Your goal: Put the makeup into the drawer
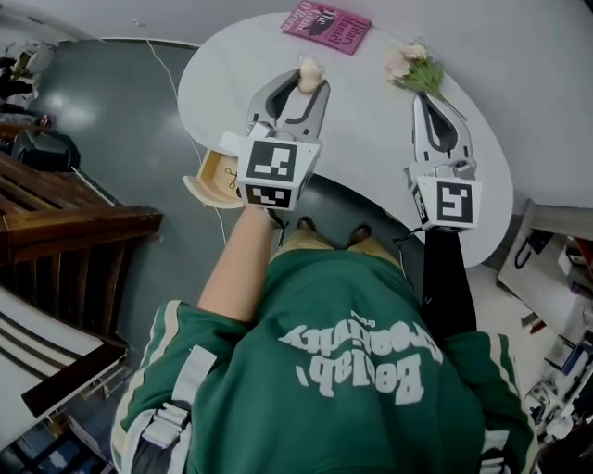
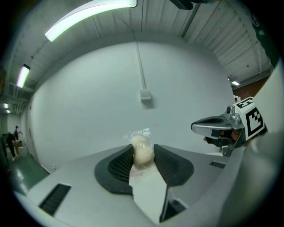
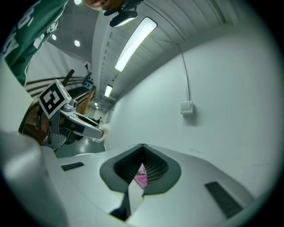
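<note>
Looking first at the left gripper (image 1: 303,90), we see its jaws partly apart and pressed on a cream makeup sponge (image 1: 309,72). In the left gripper view the sponge (image 2: 141,146) sits upright between the ribbed pads, wrapped in clear film that crinkles above it. The sponge hangs over the white table (image 1: 371,139), well apart from the drawer (image 1: 211,176). That drawer stands pulled open at about 8 o'clock from the left gripper, under the table's edge, showing its pale wooden inside. At 12 o'clock from the sponge a pink book (image 1: 326,26) lies flat near the table's far rim. At 3 o'clock is the right gripper (image 1: 424,102), whose tips meet in its own view (image 3: 142,146) with nothing pinched; we cannot identify the pink patch seen through the gap below them. Just beyond its tips, at 12 o'clock, lies a small bunch of flowers (image 1: 414,65). At 6 o'clock we see the person's green jersey (image 1: 352,370).
</note>
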A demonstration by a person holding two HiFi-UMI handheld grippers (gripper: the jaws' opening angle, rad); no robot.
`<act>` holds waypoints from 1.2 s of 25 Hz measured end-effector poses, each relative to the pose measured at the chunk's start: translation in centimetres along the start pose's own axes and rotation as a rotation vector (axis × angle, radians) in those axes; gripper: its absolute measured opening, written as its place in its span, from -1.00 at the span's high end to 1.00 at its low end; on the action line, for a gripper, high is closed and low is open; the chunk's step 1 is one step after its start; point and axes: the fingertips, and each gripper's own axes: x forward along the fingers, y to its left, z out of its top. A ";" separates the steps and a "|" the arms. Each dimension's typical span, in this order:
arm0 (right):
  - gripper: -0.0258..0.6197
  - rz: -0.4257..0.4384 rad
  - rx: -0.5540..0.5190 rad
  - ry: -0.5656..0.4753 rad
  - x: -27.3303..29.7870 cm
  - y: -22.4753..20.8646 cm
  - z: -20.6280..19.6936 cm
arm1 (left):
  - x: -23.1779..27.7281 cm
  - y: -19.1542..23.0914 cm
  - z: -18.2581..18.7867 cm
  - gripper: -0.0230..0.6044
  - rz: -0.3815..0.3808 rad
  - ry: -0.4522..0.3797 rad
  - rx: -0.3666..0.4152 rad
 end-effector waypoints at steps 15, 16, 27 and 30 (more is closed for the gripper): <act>0.89 0.317 0.031 -0.077 10.7 19.5 4.1 | -13.3 16.4 -4.4 0.41 0.300 0.077 0.007; 0.89 0.329 0.028 -0.077 11.0 20.3 4.2 | -13.8 16.9 -4.5 0.41 0.306 0.071 0.003; 0.89 0.417 0.013 -0.023 12.2 26.6 3.1 | -17.9 20.4 -19.3 0.41 0.339 0.302 -0.082; 0.89 0.429 0.005 -0.013 12.0 27.4 2.9 | -19.0 20.3 -25.4 0.41 0.336 0.422 -0.116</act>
